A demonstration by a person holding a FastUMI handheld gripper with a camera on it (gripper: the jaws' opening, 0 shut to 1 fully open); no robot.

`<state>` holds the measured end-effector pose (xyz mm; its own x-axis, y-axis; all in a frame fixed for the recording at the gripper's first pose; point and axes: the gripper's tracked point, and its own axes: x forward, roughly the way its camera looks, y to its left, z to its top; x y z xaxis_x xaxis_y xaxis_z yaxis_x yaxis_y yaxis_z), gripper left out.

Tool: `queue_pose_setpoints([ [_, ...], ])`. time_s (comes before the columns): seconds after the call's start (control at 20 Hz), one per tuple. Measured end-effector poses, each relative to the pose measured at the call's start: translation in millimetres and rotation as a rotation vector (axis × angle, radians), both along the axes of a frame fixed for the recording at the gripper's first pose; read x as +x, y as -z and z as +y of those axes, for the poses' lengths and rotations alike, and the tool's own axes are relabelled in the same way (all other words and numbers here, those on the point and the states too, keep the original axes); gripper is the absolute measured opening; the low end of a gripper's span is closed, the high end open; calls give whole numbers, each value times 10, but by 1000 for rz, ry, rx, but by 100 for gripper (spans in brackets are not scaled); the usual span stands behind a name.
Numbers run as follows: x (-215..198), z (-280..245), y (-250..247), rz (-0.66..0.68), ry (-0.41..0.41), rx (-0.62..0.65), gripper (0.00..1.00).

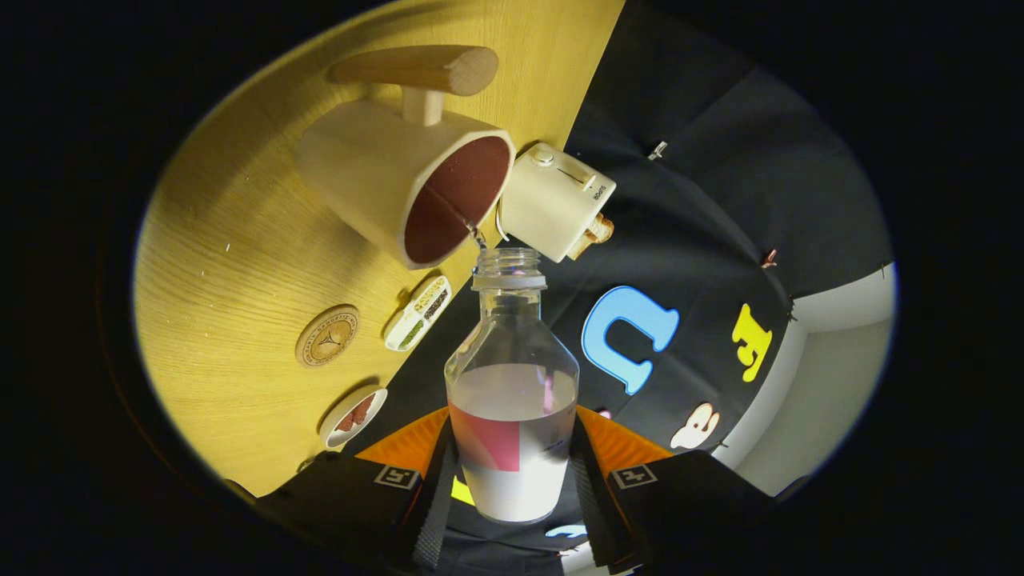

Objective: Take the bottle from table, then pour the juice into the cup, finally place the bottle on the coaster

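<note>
Hard to tell what's in the little dishes: the oblong tray (418,302) holds some dark and greenish bits, the round dish (354,416) something reddish, both too small to read. The gripper (512,472) is clamped on the bottle (512,392), one finger each side, hiding its lower flanks. It's clear plastic, capless, tipped, whitish juice in the bottom half, and a thin stream runs from its mouth into the cup (408,180). Cup's pale wood, dark red inside, with a chunky dowel handle. The round wooden coaster (327,336) sits on the oak-grain table (232,240) near the tray. A cream boxy gadget (556,200) sits beside the cup.
</note>
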<state>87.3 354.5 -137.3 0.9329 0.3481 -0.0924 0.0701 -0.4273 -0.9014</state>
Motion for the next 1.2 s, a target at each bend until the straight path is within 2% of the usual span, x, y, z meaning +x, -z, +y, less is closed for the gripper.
queue_pose_setpoints([
  [0.65,7,220,-221,-113,-171,-138,71],
  [1.2,59,201,-210,-121,-191,-162,71],
])
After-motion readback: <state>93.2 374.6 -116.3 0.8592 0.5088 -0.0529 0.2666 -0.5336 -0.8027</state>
